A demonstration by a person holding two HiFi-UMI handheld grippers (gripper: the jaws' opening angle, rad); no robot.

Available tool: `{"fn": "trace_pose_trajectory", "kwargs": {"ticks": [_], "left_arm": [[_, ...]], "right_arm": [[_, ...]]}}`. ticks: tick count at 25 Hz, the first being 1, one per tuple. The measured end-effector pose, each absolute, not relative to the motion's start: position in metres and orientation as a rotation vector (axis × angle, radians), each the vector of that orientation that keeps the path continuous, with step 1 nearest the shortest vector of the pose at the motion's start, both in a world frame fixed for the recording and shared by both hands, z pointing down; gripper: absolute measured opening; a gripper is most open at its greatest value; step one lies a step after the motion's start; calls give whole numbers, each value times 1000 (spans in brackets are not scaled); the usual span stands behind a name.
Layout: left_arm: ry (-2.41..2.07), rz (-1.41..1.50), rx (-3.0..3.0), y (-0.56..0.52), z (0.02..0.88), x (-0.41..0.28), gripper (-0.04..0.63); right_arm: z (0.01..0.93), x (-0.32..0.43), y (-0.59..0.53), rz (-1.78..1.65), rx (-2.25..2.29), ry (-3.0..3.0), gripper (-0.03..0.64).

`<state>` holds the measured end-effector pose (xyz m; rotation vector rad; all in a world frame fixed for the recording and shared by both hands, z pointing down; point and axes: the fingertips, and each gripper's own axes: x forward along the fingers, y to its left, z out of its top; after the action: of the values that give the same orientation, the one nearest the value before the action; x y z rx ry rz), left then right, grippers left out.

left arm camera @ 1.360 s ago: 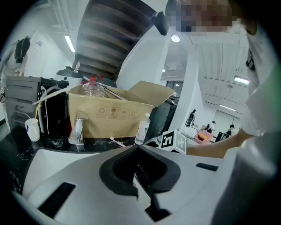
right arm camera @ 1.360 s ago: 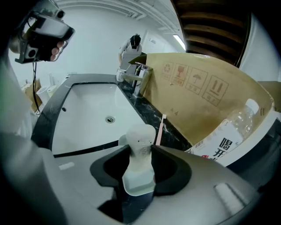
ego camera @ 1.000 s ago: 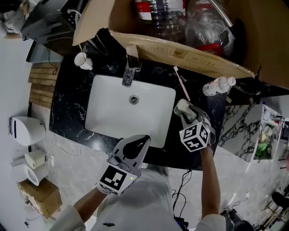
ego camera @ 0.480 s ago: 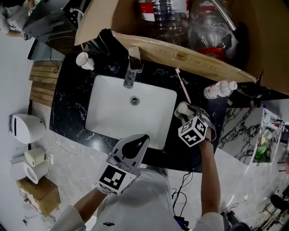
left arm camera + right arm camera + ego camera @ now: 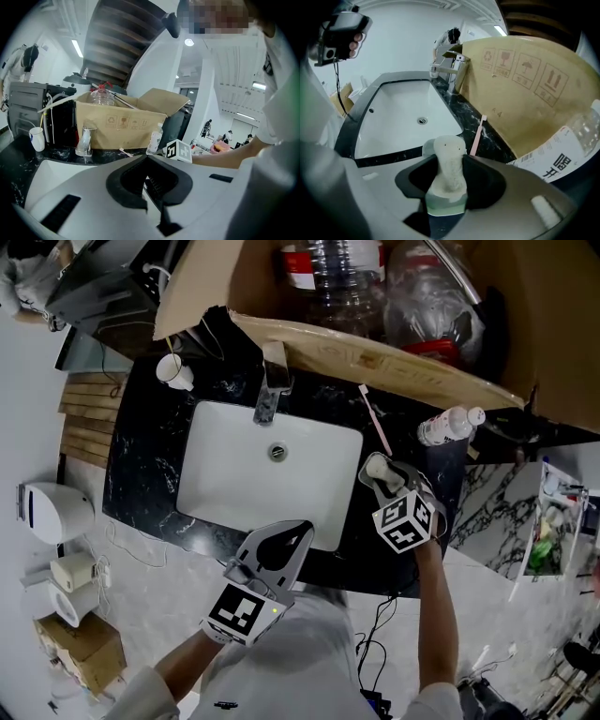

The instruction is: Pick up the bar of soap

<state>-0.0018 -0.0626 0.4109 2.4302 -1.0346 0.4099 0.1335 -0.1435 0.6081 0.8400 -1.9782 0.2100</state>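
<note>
The white bar of soap (image 5: 450,145) stands on edge between the jaws of my right gripper (image 5: 448,156), above a pale green soap dish (image 5: 445,204). The jaws have just been closing and sit against both sides of the soap. In the head view the right gripper (image 5: 382,474) is over the black counter just right of the sink, with the soap (image 5: 378,466) at its tip. My left gripper (image 5: 302,527) hovers at the sink's near edge, shut with nothing in it; its jaws meet in the left gripper view (image 5: 146,157).
A white sink (image 5: 225,474) with a chrome faucet (image 5: 270,381) is set in the black marble counter (image 5: 141,446). A pink toothbrush (image 5: 377,418) and a plastic bottle (image 5: 450,423) lie by a cardboard box (image 5: 375,348). A white cup (image 5: 172,369) stands at the far left.
The right gripper has tilted slightly over the counter with the soap still between its jaws. The left gripper has not moved.
</note>
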Motion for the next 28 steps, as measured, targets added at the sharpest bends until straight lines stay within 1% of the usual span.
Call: {"fn": "trace_pose_trajectory", "kwargs": {"ticks": [13, 28], "left_arm": [[-986, 409, 2503, -47, 398, -3, 0], [-963, 366, 2613, -39, 368, -8, 0]], "right_arm": [[518, 131, -123, 177, 1182, -2129, 184], [391, 129, -67, 134, 1559, -2274, 184]]}}
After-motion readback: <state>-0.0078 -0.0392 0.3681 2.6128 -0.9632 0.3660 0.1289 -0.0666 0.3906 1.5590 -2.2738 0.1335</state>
